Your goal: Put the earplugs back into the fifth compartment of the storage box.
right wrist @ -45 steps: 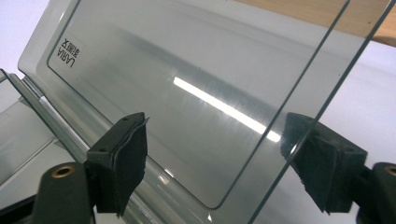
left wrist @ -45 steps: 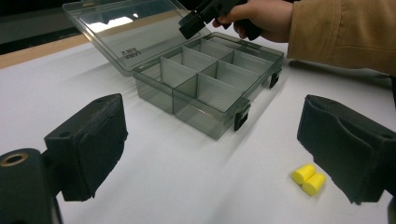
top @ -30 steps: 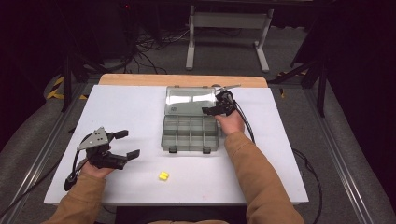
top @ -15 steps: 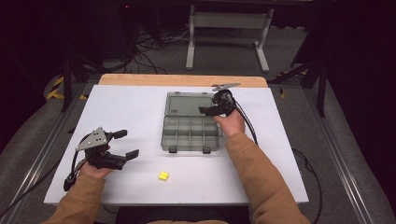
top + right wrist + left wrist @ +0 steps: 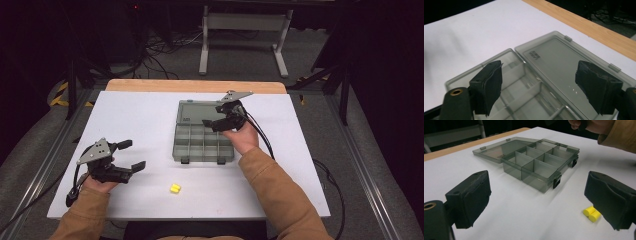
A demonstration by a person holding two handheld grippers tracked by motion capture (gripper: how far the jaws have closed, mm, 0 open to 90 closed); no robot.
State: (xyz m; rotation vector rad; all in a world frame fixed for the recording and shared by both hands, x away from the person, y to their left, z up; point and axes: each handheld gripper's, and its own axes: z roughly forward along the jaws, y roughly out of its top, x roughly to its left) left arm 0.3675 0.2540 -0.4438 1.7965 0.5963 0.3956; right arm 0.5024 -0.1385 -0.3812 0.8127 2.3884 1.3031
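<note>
The compartment box [image 5: 204, 142] lies open mid-tabletop, lid flat toward the far edge. The right gripper [image 5: 218, 116] hovers over it, jaws wide. The left gripper [image 5: 129, 155], jaws wide, sits near the left front corner, yellow earplugs [image 5: 174, 188] just beside it.

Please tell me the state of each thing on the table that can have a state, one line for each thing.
compartment box: open, all visible compartments empty
lid: folded back flat on the table
black latches: undone
yellow earplugs: two, lying loose side by side on the table
left claw: open, holding nothing
right claw: open, holding nothing, above the box
</note>
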